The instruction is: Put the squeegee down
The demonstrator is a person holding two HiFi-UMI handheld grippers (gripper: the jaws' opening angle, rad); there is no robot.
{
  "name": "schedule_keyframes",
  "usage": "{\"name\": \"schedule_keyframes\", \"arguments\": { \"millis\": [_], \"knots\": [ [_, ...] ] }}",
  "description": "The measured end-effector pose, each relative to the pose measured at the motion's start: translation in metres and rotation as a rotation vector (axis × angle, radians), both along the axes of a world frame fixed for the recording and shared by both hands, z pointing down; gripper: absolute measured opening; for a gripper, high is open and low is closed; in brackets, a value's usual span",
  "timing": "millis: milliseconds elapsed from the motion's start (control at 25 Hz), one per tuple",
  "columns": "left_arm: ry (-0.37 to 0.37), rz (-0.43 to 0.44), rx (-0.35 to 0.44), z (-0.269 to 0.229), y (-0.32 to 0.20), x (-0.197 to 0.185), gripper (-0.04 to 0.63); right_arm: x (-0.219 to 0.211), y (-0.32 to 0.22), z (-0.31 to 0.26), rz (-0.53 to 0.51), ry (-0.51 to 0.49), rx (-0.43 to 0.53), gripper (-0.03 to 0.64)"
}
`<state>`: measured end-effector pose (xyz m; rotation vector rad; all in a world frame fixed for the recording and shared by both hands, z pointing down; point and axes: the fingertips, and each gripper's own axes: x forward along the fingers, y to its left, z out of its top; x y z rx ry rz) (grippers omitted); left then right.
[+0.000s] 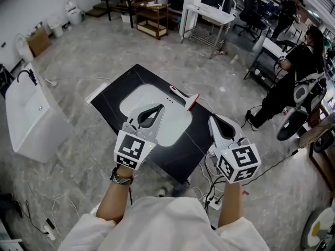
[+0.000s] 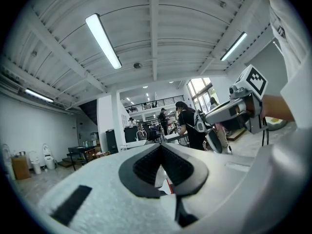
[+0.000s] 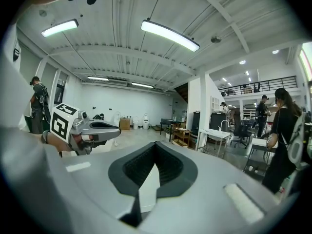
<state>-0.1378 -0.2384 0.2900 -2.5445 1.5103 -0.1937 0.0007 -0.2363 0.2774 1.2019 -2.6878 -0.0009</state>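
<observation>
My tally.
- Grippers: two, left gripper point(image 1: 158, 109) and right gripper point(image 1: 213, 119).
- Marker cubes point(image 1: 130, 149): two, one per gripper.
- Squeegee point(image 1: 184, 98): one.
- White basin point(image 1: 175, 132): one, on single black slab point(image 1: 178, 158).
- Freestanding white sink point(image 1: 31, 116): one.
- Toilets point(image 1: 74, 10) by far wall: three, as far as I can tell.
- People point(image 1: 293, 72) at right: at least two.
- Ceiling light strips point(image 2: 103, 40) in left gripper view: three.

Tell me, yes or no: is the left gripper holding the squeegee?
No: the squeegee lies at the edge of the white basin, clear of the left gripper, which is shut and empty.

White squeegee point(image 1: 183, 98) on sink point(image 1: 175, 127) rim
</observation>
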Motion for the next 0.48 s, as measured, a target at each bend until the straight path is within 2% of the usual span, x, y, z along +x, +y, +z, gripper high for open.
{"name": "schedule_keyframes", "arguments": {
  "millis": [480],
  "knots": [
    [-0.014, 0.017, -0.02, 0.0062, -0.0097, 0.0086, 0.005, 0.0066, -0.0102, 0.0065, 0.013, 0.012, -0.008, 0.005]
  ]
}}
